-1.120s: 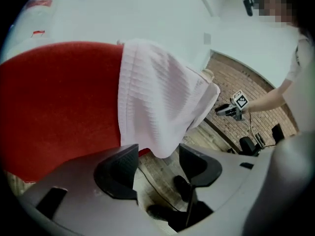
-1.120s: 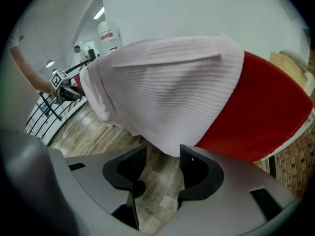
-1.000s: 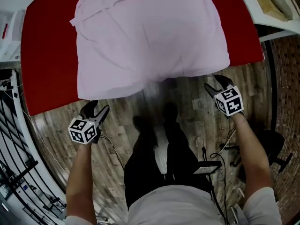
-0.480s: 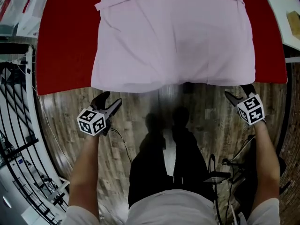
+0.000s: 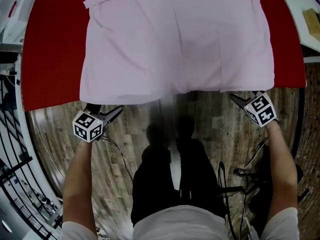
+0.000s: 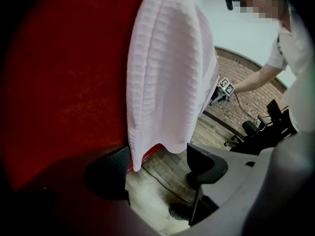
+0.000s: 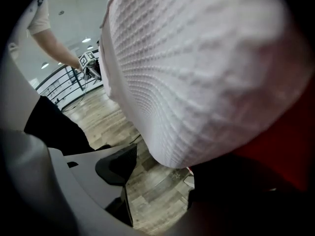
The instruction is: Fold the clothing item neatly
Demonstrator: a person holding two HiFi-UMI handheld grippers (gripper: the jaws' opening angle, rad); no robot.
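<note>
Red table [image 5: 50, 59] carried the pink garment [image 5: 175, 44], its hem overhanging the edge. Within the last second I had raised both tools to that hem. Left gripper [image 5: 106, 112] and right gripper [image 5: 245, 98] stood jaws apart, a hem corner hanging at each mouth, ungrasped. Closing appeared due next.

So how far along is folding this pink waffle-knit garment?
Done: the pink waffle-knit garment lies spread on the red table, hem overhanging the near edge. In hand: left gripper and right gripper sit open at its hem corners, gripping nothing. Left: grasping, then the folding.
</note>
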